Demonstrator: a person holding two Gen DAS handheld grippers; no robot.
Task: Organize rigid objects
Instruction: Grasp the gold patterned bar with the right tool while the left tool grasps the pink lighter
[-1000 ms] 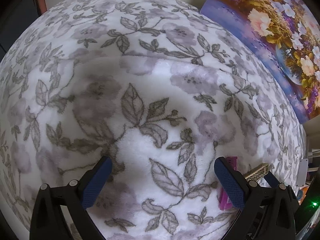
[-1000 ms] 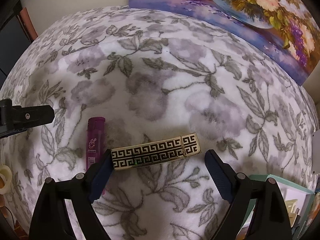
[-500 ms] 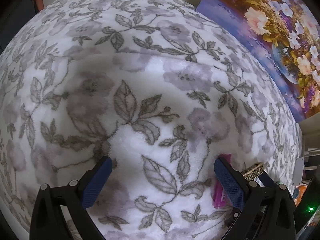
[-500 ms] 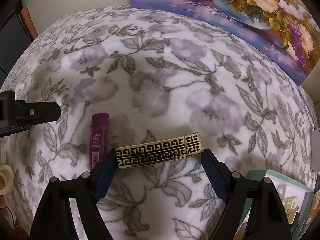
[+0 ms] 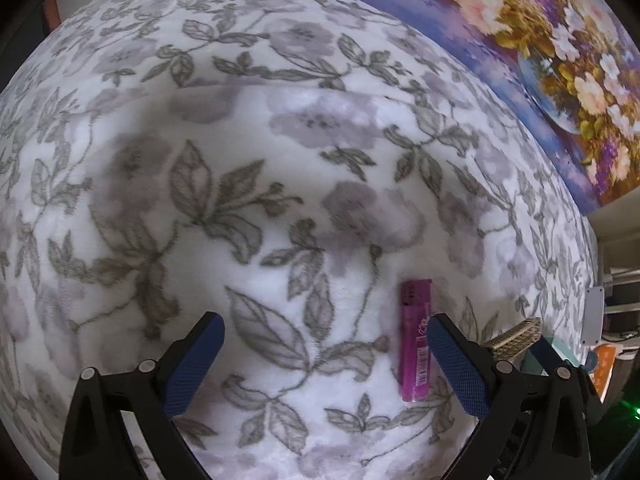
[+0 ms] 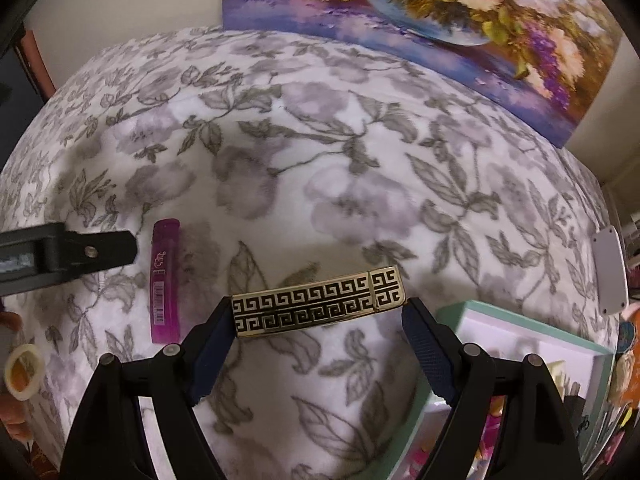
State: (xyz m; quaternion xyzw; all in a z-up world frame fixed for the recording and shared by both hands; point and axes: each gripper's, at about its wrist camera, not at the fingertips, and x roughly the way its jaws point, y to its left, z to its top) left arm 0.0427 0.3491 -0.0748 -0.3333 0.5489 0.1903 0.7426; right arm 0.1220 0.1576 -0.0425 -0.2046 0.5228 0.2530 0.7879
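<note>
A gold lighter with a black key pattern (image 6: 320, 302) lies crosswise between the fingers of my right gripper (image 6: 318, 312). Both pads touch its ends, so the gripper is shut on it. To its left, a purple lighter (image 6: 165, 280) lies lengthwise on the floral blanket (image 6: 360, 168). One finger (image 6: 100, 252) of the left gripper reaches in beside it. In the left wrist view my left gripper (image 5: 322, 330) stands open over bare blanket. The purple lighter (image 5: 416, 340) sits just inside its right finger (image 5: 452, 356). The gold lighter (image 5: 516, 336) shows partly behind that finger.
A teal-rimmed box (image 6: 520, 318) with compartments and small items stands at the lower right. A flower painting (image 6: 400, 12) leans at the blanket's far edge. A white flat device (image 6: 610, 272) lies at the right edge, and a tape roll (image 6: 24, 368) at the left.
My right gripper's fingers have closed in until they touch the ends of the gold lighter. My left gripper has shifted right, bringing the purple lighter fully into its view.
</note>
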